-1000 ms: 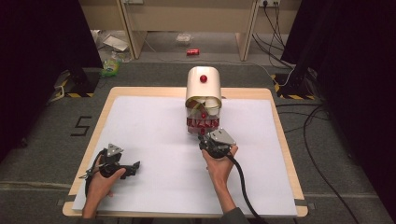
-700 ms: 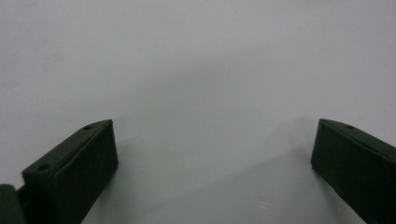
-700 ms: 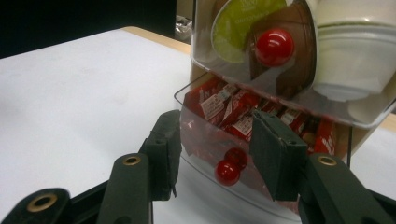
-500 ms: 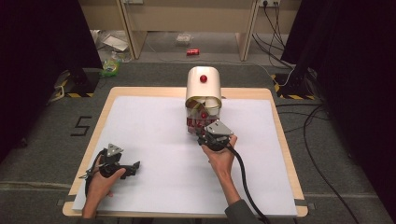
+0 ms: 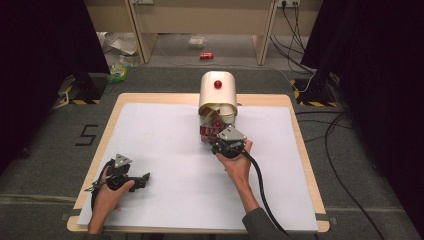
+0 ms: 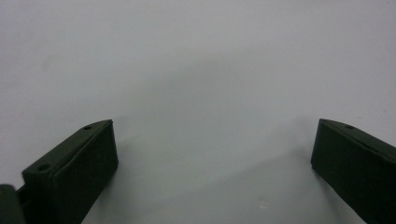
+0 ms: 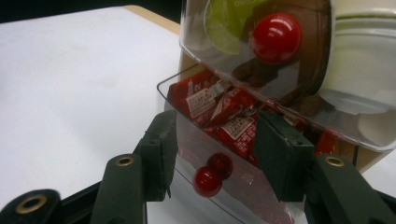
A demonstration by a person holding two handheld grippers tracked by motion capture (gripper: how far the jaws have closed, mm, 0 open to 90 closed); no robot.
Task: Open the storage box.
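Observation:
A cream container (image 5: 218, 95) with a red knob (image 5: 218, 84) stands at the far middle of the white-covered table (image 5: 150, 130). Red packets (image 7: 224, 116) lie behind its clear front panel (image 7: 187, 93), which carries a small red knob (image 7: 207, 180). My right gripper (image 5: 215, 141) is right at the container's front. In the right gripper view its jaws (image 7: 217, 128) stand on either side of the small knob with gaps both ways; they have just been opening. My left gripper (image 5: 144, 178) rests near the table's front left, its jaws (image 6: 212, 135) open over bare white surface.
A larger red knob (image 7: 275, 37) sits on the curved clear cover above. Past the table, a red can (image 5: 206, 55) and a green item (image 5: 119, 70) lie on the floor, and cables (image 5: 345, 150) run at the right. A "5" (image 5: 86, 135) is marked on the floor at left.
My right gripper has moved forward and slightly left, closer to the container's front. The left hand and its gripper have stayed put.

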